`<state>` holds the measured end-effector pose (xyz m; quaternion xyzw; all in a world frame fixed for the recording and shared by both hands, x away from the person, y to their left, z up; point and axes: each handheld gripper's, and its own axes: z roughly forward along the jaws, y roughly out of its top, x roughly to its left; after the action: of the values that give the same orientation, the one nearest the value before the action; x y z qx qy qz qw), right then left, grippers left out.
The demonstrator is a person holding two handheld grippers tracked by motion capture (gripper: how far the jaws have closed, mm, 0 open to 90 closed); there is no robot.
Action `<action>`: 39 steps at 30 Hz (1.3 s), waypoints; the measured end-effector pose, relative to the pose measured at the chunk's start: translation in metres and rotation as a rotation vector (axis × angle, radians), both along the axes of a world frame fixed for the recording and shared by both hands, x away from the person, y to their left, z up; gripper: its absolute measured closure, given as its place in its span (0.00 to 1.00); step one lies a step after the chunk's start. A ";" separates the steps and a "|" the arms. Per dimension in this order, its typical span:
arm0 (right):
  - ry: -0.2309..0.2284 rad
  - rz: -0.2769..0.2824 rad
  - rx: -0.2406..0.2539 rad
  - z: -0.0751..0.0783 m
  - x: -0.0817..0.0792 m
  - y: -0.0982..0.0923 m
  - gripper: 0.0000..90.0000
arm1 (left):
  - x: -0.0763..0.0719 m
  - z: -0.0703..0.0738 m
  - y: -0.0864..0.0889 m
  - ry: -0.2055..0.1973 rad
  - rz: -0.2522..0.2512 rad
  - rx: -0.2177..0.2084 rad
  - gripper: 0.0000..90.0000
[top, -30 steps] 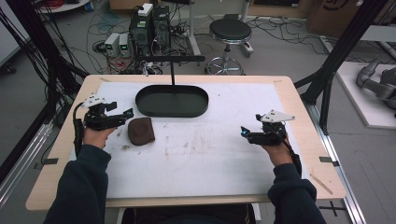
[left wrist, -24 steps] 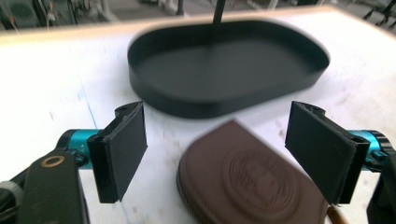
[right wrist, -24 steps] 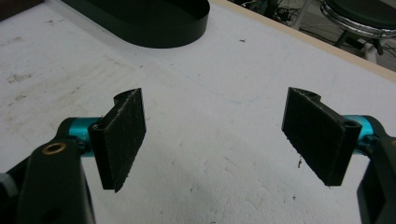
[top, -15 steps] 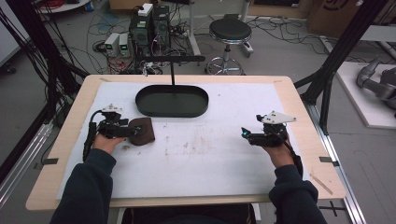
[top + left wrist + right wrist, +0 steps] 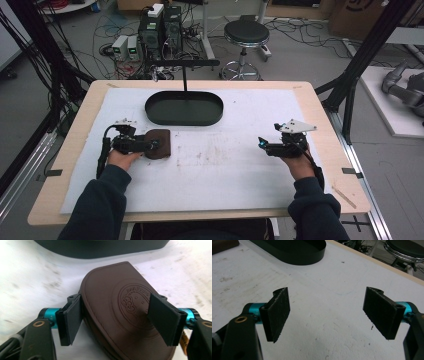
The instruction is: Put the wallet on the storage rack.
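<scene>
You're at the grasp step: on the white mat, just in front of the black oval tray, the brown leather pouch lies flat, and your left gripper straddles its near end. Its jaws have just been closing, one pad at the pouch's edge, the other over its embossed face, no firm pinch yet, so next squeeze fully, then probably lift toward the tray. Your right gripper hangs wide and empty over bare mat, well apart.

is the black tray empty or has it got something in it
Empty: in the high view the black oval tray shows only its bare dark floor. The brown leather pouch lies outside it on the white mat.
</scene>
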<state>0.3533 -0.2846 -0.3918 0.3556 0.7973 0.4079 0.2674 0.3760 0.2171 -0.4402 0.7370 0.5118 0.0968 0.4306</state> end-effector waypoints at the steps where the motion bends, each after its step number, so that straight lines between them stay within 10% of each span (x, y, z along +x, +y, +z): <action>1: 0.000 0.000 -0.002 0.000 0.000 0.000 0.24 | -0.003 0.000 -0.005 -0.005 0.005 0.004 0.34; 29: 0.004 0.008 0.000 -0.001 0.002 0.003 0.24 | -0.005 0.003 -0.128 -0.075 -0.049 0.041 0.41; 39: 0.019 0.026 0.048 -0.002 0.003 0.026 0.24 | -0.013 0.029 -0.071 -0.294 -0.067 0.037 0.29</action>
<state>0.3561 -0.2583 -0.3935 0.3550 0.7944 0.4270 0.2460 0.3629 0.1462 -0.4113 0.7394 0.4164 0.1988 0.4903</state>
